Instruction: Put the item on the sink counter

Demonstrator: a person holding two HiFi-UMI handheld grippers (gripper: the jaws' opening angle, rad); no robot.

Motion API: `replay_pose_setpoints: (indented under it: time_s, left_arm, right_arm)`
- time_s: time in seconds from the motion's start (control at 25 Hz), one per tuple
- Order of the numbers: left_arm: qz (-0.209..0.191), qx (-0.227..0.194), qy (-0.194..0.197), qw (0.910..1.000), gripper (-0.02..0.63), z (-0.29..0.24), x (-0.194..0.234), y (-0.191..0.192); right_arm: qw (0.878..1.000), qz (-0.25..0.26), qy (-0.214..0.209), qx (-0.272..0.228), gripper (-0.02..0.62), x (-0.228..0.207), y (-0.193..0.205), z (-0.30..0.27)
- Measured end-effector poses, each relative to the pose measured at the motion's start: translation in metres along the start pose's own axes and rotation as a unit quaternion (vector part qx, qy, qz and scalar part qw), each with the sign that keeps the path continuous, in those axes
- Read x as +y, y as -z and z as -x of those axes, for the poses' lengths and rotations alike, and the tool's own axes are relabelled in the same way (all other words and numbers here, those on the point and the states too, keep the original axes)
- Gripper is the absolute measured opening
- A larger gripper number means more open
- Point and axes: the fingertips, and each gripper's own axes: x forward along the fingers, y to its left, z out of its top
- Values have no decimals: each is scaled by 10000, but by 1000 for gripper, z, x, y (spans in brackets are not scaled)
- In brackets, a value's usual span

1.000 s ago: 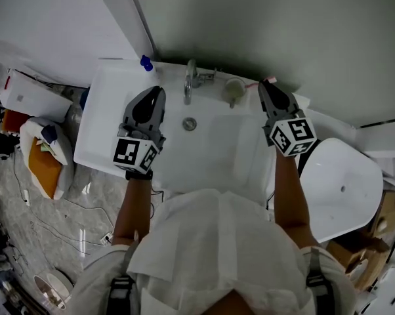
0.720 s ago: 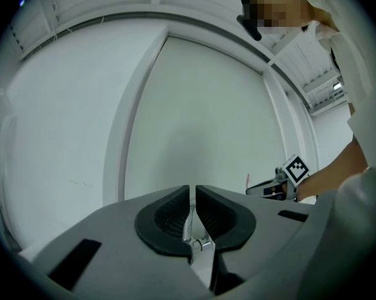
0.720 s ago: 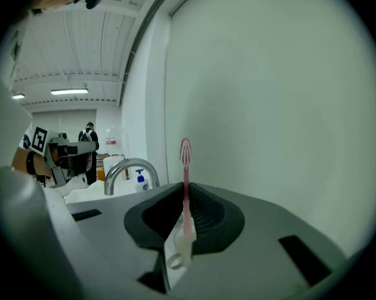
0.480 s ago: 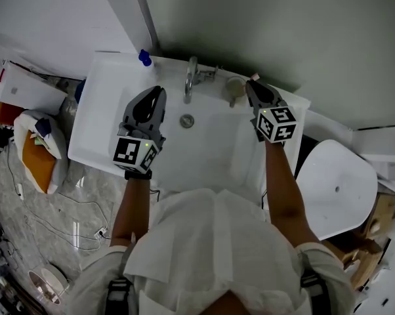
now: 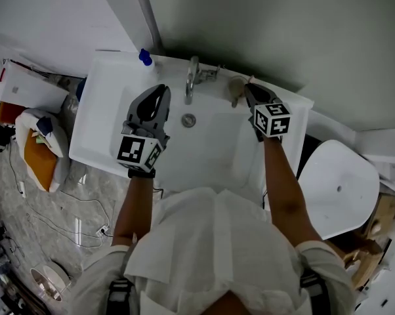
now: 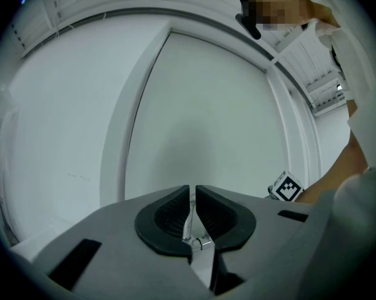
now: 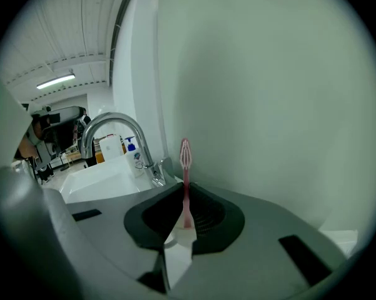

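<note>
Between right gripper fingers stands a toothbrush — indistinct overhead.

In the right gripper view the pink toothbrush shows only its head and upper handle. The rest is buried between the pads of the right gripper, whose body also covers most of the sink (the print on the pump bottle at nine o'clock is too small to read). From the head view that toothbrush cannot be made out, and the gripper's tip overlaps a pale cup at one o'clock of the basin. In the left gripper view a person at two o'clock is cut off by the picture's edge.
</note>
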Motion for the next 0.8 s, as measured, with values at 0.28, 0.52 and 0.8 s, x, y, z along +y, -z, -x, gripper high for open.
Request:
replay_pose_setpoints:
  time_s: [0.28, 0.52, 0.8]
  left_arm:
    - [-4, -20, 32, 10000, 43, -9, -1, 0]
    - [-6, -3, 40, 10000, 43, -11, -3, 0]
    - [-54, -14, 53, 10000, 43, -8, -1, -2]
  right_arm:
    - [9995, 30, 12, 303, 31, 1, 18, -10]
    - [9995, 111, 31, 298, 31, -1, 18, -14]
    - [9994, 145, 57, 311, 31, 1, 16, -17]
